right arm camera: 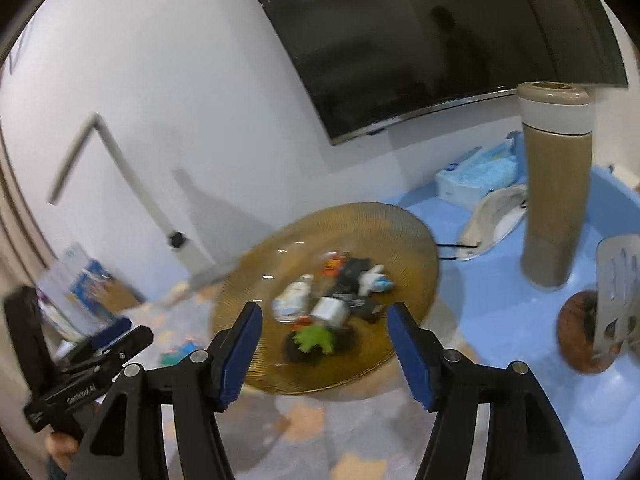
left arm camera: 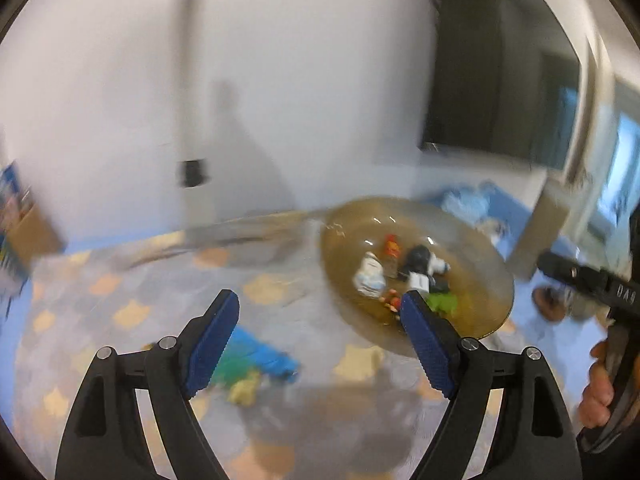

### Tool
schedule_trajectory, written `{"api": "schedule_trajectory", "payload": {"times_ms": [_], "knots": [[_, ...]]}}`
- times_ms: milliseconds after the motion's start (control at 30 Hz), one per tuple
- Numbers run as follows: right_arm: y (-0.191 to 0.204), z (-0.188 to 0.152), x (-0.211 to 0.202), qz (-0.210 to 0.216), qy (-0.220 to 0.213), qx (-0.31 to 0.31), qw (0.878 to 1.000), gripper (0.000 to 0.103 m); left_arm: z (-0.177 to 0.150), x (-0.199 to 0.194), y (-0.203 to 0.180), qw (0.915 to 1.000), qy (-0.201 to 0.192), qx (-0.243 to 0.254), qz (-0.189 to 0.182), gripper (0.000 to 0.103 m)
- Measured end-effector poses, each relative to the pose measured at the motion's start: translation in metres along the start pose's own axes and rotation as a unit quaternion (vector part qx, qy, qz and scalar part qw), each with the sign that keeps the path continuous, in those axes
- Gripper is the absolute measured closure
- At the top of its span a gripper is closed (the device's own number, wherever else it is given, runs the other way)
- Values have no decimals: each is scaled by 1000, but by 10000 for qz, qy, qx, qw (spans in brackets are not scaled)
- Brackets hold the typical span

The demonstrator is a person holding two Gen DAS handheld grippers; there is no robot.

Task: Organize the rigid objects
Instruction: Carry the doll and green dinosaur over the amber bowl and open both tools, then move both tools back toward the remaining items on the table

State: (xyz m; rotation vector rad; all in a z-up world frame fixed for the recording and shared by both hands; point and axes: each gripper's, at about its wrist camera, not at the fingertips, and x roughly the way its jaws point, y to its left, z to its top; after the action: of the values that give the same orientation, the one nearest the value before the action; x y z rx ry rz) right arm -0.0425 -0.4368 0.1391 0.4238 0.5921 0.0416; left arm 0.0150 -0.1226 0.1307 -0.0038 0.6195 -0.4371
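An amber glass plate (left arm camera: 480, 312) (right arm camera: 400, 232) sits at the edge of a blue table and holds several small toys: a white figure (left arm camera: 370, 274) (right arm camera: 294, 298), a black and white one (left arm camera: 424, 260), a green piece (left arm camera: 442, 302) (right arm camera: 314, 338) and small red-orange bits. My left gripper (left arm camera: 320, 332) is open and empty, left of the plate, over the floor. My right gripper (right arm camera: 324, 348) is open and empty, just in front of the plate. Both views are motion-blurred.
A tan thermos (right arm camera: 556, 188) stands on the blue table (right arm camera: 500, 320) right of the plate, with a metal spatula (right arm camera: 616, 300), a brown round object (right arm camera: 580, 336), a face mask (right arm camera: 492, 220) and a tissue pack (right arm camera: 476, 176). Blue, green and yellow toys (left arm camera: 256, 364) lie on the patterned floor mat.
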Motion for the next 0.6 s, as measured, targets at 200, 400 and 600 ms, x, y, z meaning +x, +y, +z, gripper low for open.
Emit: {"api": "schedule_trajectory", "payload": {"times_ms": [200, 400, 600], "knots": [[95, -40, 2, 906, 404, -879, 9912, 37, -28, -58, 46, 9981, -308, -457, 273, 9], [166, -126, 51, 735, 943, -1942, 9736, 22, -99, -39, 98, 9931, 71, -724, 920, 1], [168, -172, 85, -216, 1296, -2350, 9631, 22, -121, -21, 120, 9886, 480, -1109, 897, 1]]}}
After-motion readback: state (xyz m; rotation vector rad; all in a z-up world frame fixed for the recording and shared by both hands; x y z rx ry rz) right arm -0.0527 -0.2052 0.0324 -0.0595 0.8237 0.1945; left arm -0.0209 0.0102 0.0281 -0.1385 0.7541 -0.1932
